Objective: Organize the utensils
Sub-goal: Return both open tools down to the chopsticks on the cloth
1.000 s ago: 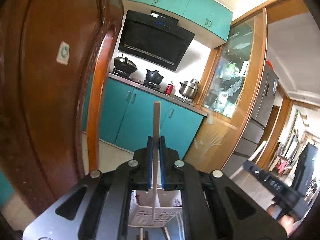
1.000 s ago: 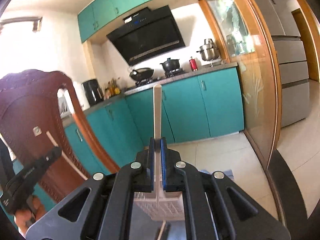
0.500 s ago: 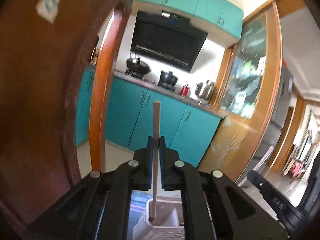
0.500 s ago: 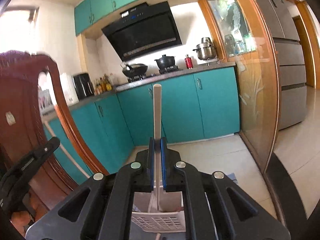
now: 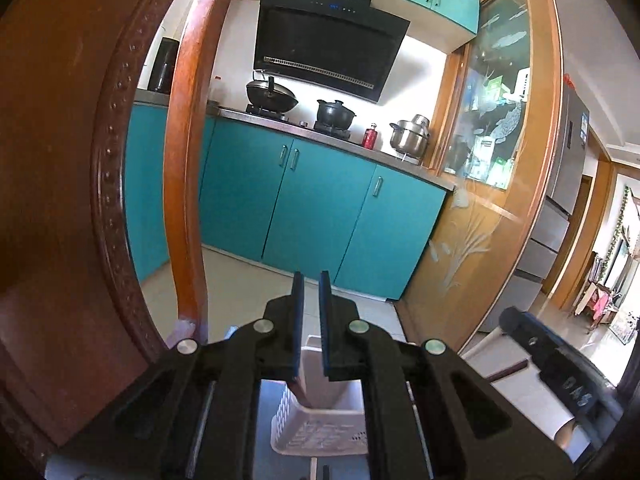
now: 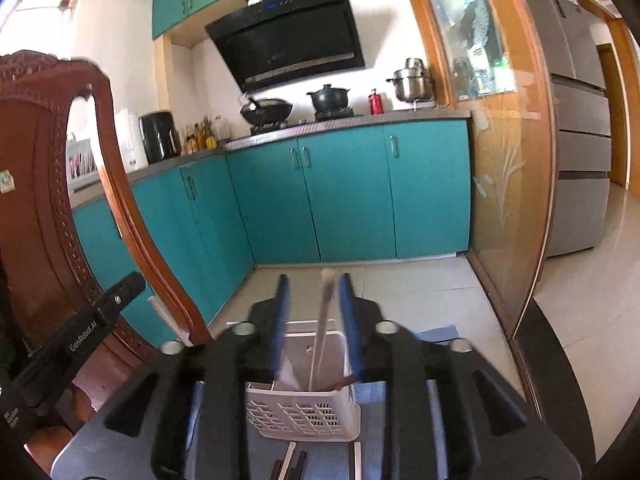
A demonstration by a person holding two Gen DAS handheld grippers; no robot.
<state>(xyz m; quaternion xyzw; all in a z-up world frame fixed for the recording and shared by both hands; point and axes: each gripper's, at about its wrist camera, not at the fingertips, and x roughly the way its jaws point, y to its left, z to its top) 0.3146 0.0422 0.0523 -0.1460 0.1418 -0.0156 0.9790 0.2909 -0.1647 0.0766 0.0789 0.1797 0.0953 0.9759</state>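
A white slotted utensil basket point(image 5: 320, 424) stands below both grippers; it also shows in the right wrist view point(image 6: 308, 408). My left gripper point(image 5: 311, 284) is open and empty above it; a brown chopstick point(image 5: 298, 390) rests in the basket. My right gripper point(image 6: 314, 280) is open. A white chopstick point(image 6: 322, 328) stands loose between its fingers with its lower end in the basket, beside a brown chopstick point(image 6: 346, 380). More chopsticks point(image 6: 290, 460) lie on the table in front of the basket.
A carved brown wooden chair back point(image 5: 80, 160) rises close on the left, and shows in the right wrist view point(image 6: 44, 208). Teal kitchen cabinets point(image 6: 352, 192), a stove with pots point(image 5: 304, 108) and a glass partition point(image 5: 492, 168) stand behind. The other gripper point(image 5: 560, 372) shows at right.
Both grippers have opened and let go of their chopsticks. The left one's chopstick has dropped into the basket; the right one's white chopstick now stands loose in it. The views tilted downward.
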